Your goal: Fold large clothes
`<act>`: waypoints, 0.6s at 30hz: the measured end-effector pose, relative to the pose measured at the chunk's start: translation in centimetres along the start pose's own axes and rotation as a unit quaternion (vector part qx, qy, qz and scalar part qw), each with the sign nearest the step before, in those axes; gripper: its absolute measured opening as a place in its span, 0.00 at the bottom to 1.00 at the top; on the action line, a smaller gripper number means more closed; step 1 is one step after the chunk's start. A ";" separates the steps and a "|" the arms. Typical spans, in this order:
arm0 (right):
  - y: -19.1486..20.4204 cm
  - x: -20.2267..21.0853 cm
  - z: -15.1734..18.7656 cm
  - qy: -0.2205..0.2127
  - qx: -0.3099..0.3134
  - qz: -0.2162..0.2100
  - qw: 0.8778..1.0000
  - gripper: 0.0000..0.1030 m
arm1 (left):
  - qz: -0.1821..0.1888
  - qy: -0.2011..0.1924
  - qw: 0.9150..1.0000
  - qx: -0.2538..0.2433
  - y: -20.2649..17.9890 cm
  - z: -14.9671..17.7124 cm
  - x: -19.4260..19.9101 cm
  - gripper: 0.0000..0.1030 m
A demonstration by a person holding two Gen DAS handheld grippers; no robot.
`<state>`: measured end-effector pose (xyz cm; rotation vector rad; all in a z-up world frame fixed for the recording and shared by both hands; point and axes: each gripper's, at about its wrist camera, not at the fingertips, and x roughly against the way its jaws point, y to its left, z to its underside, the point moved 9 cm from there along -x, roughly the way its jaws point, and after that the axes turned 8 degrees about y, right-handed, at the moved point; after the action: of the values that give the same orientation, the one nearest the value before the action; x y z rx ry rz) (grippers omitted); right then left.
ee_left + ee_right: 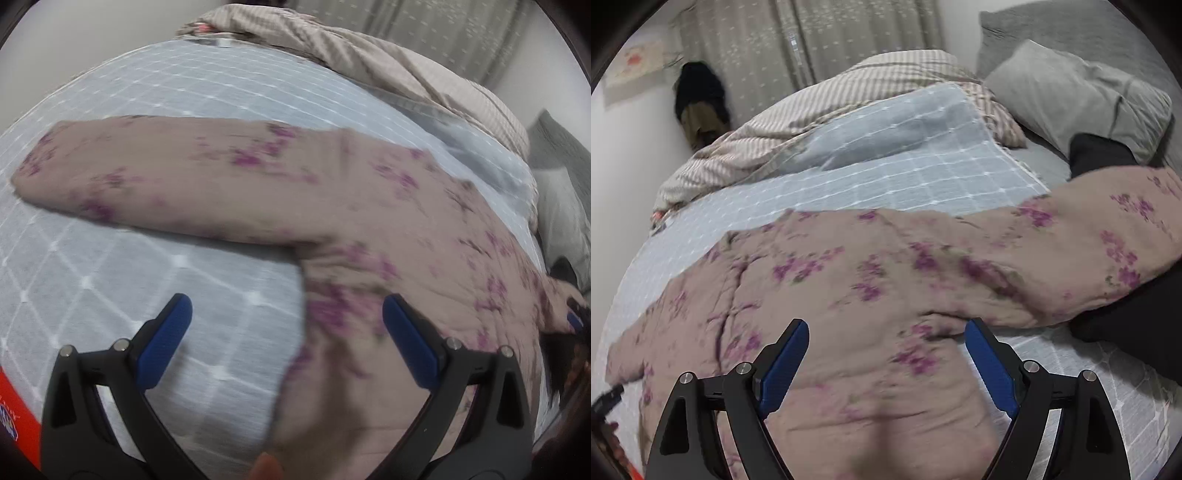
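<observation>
Bed (905, 177): checked blue cover. Floral padded jacket (849, 280): spread flat on it, sleeves out; likely soft, bulky, moderately heavy; best taken at a sleeve cuff. Left sleeve (147, 173) fully visible in left view only; pillow (1071, 92) in right only. Left gripper (288, 321), right gripper (886, 339): fingers apart, empty

A padded, dusty-pink jacket (871, 295) printed with purple flowers lies spread flat on the bed's blue checked sheet (923, 173). Both sleeves stretch straight out sideways from the body, one reaching toward the grey pillow (1071, 96).
</observation>
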<state>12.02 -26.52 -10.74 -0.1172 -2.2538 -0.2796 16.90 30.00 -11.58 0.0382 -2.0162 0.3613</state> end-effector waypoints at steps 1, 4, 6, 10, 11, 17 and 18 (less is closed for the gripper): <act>1.0 -0.3 -0.2 0.000 0.008 -0.002 1.000 0.85 | 0.004 -0.002 1.000 0.013 1.5 -0.3 0.1 0.99; 3.1 -0.1 1.0 -0.026 0.005 -0.006 1.000 0.87 | 0.018 -0.006 0.998 0.062 5.6 -1.0 0.1 0.99; 4.5 -1.1 2.5 -0.030 -0.006 -0.023 0.999 0.88 | 0.022 -0.011 0.995 0.098 8.6 -1.5 -0.2 0.99; 7.6 -4.1 4.6 0.028 0.026 -0.043 0.998 0.88 | 0.034 -0.036 0.985 0.163 13.7 -3.0 -0.5 0.99; 8.2 -4.3 4.8 0.023 0.036 -0.037 0.998 0.88 | 0.036 -0.041 0.983 0.176 14.8 -3.4 -0.6 0.99; 11.2 -5.4 6.0 0.022 0.092 -0.035 0.995 0.88 | 0.053 -0.078 0.965 0.246 20.5 -6.3 -1.8 0.88; 11.4 -5.6 6.2 0.023 0.097 -0.032 0.995 0.88 | 0.056 -0.079 0.962 0.257 21.1 -6.7 -2.1 0.84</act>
<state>13.02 -13.87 -17.08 0.0624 -2.2276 -0.0951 19.79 51.69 -15.69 0.2856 -2.0328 0.9740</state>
